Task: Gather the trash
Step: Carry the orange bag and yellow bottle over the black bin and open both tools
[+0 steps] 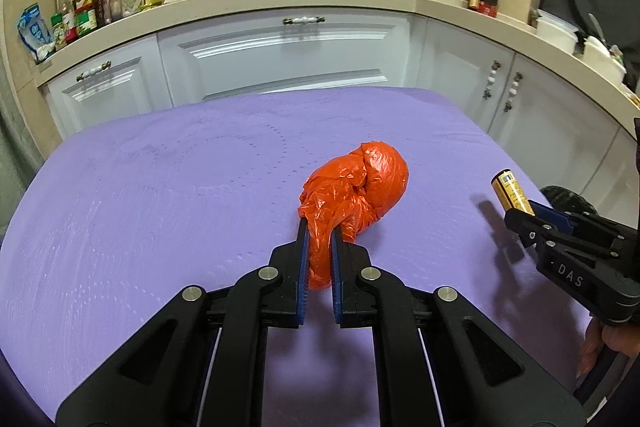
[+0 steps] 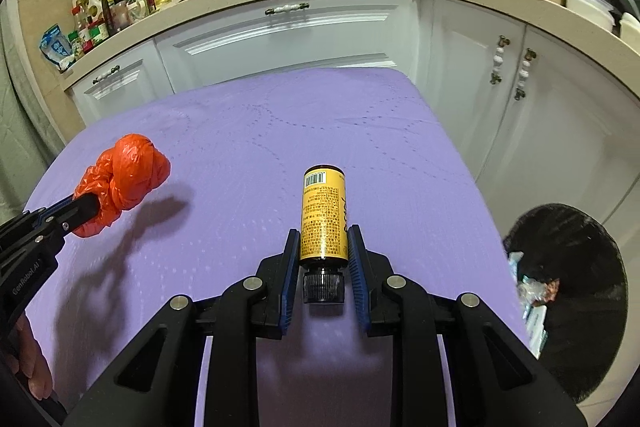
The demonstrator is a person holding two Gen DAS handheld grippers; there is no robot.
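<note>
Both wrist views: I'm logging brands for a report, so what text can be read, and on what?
"DAS": right gripper body, left wrist view.
"GenRobot.AI": left gripper body, right wrist view.
Yellow bottle: barcode and fine print, too small to read.
Counter bottles: labels too small to read.

The counter [image 2: 248,163] wears a lilac cover with faint dotted rings. Above it, the knotted plastic bag [image 1: 360,187] is a glossy orange-red. To the right of the bag, the bottle [image 2: 324,217] has a yellow label with dense dark print, a white barcode patch and a black cap. Both claws, left [image 1: 320,231] and right [image 2: 324,237], are black with blue pads. To the right of the bottle, the bin [image 2: 580,267] has a black liner. Behind the counter, the cabinets [image 1: 280,55] are white.
</note>
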